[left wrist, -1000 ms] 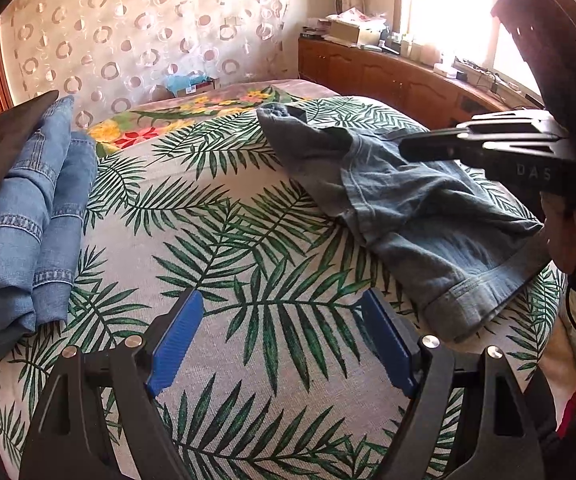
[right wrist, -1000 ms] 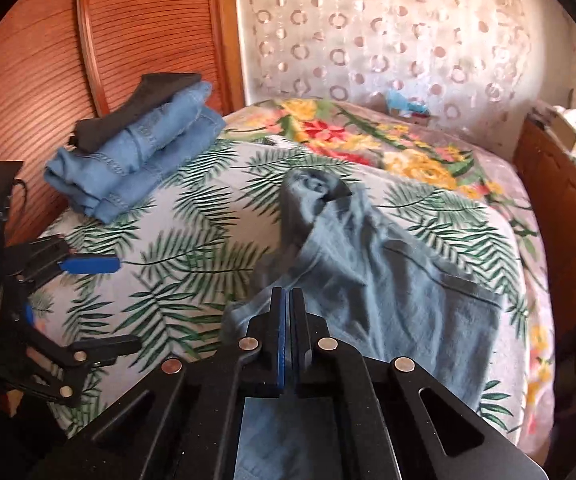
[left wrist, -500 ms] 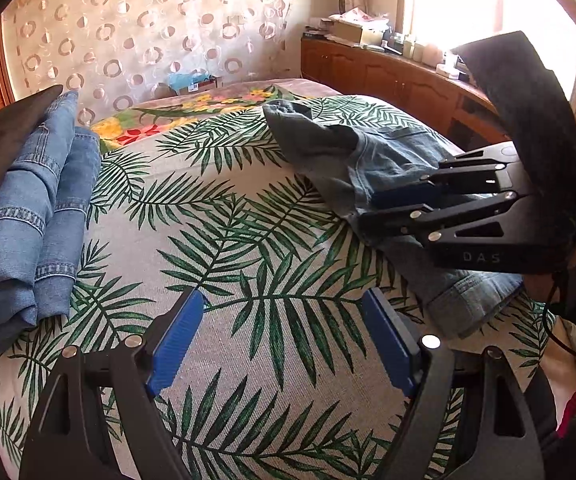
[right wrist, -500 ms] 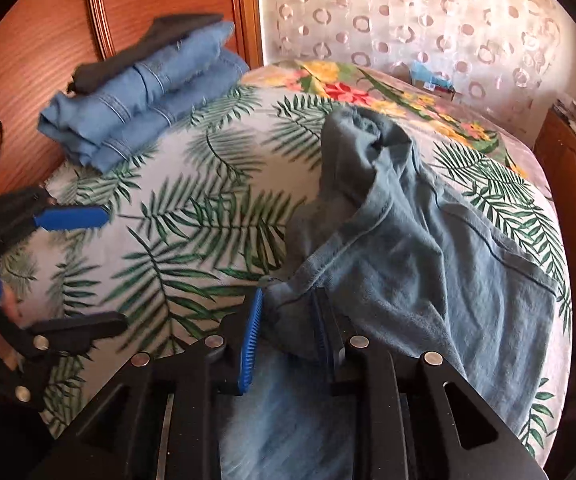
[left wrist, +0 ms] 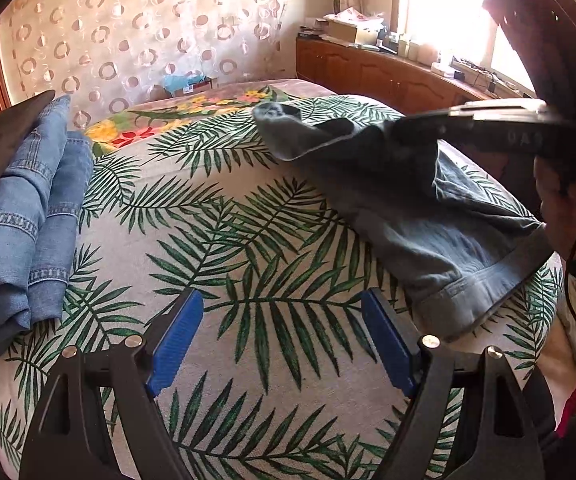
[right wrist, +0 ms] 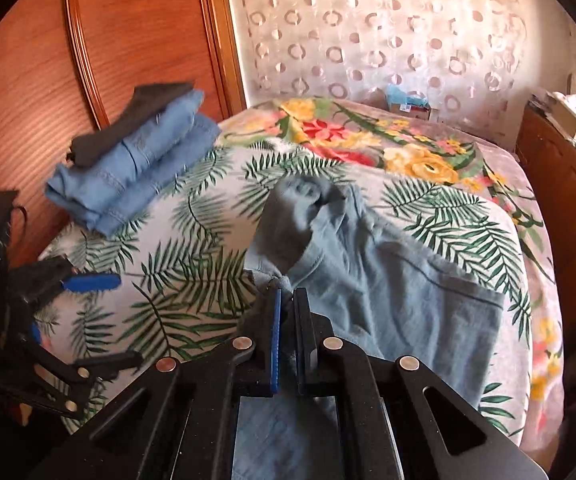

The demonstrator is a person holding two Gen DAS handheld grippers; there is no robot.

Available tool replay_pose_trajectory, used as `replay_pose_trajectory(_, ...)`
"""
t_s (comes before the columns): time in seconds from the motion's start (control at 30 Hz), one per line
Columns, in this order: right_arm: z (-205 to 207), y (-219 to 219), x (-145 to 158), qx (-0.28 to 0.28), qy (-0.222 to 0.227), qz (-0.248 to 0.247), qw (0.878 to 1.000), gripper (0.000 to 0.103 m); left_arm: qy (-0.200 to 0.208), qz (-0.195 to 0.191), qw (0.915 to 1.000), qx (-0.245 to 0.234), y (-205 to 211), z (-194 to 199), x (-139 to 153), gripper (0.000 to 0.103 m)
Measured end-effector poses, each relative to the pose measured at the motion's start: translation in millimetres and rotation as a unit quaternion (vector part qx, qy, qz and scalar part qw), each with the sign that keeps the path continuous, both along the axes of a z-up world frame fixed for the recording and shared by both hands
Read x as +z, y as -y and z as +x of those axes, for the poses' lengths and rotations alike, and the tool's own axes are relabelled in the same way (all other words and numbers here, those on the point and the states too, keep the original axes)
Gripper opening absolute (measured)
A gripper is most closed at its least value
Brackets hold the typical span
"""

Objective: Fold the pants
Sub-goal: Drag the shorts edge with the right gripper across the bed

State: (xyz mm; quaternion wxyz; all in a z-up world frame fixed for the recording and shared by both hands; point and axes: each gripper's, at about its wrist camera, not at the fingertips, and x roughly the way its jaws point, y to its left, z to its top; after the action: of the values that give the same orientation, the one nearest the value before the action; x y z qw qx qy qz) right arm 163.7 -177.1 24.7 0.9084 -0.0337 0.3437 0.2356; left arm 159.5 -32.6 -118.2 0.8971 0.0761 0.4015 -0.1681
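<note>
Grey-blue pants (right wrist: 387,280) bunch in the clenched right claw (right wrist: 288,308); the thin pinch may slip. Left claw (left wrist: 280,344) gapes empty.

the left gripper (left wrist: 280,344) hangs with its blue pads spread wide; the right gripper (right wrist: 288,312) is pinched nearly closed on cloth.

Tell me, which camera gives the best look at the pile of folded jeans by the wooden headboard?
The left wrist view. The folded jeans lie close at its left edge, sharp enough to show seams and hems, though partly cut off. The right wrist view shows the whole stack with a dark garment on top, but farther off and blurred.
</note>
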Motion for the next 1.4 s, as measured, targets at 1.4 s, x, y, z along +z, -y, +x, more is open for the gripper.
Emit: replay_pose_trajectory(1.4,67,75,-31,-0.181,-0.046,-0.017,0.982,0.025,0.002,0.007,0.9996,-0.028,31,6,5,0.082)
